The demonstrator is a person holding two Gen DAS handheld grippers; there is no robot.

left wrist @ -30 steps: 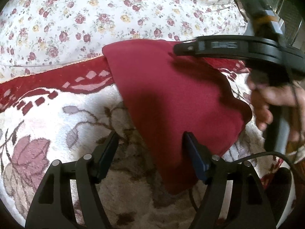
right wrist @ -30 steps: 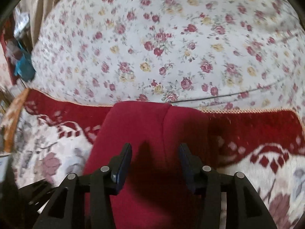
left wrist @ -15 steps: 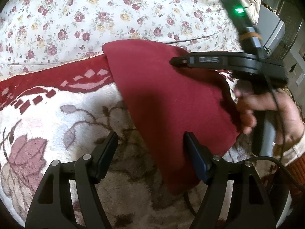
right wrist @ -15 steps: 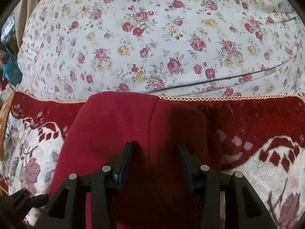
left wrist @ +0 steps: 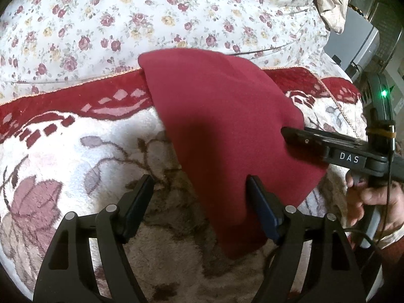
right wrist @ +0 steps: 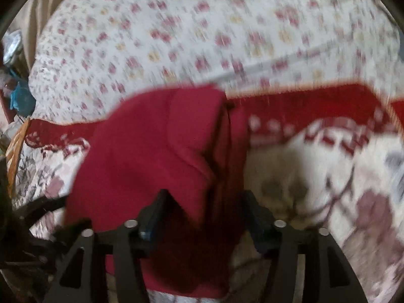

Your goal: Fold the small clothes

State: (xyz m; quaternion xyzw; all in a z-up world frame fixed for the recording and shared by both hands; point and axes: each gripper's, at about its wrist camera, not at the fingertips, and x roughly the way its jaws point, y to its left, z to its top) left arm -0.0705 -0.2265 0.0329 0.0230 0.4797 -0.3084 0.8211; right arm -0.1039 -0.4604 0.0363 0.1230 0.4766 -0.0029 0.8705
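Currently folding: red garment [left wrist: 227, 136] lying on floral blanket [left wrist: 75, 151].
Left gripper [left wrist: 199, 197] and right gripper [right wrist: 204, 209] are both hovering open, gripping nothing; next, closing on an edge.

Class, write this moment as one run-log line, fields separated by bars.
task: fold small clothes | red garment on floral blanket | left hand-held gripper open, straddling edge | right hand-held gripper open over garment

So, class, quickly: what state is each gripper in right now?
Left gripper: open, holding nothing, beside the folded dark-red fabric garment.
Right gripper: open, straddling the garment.
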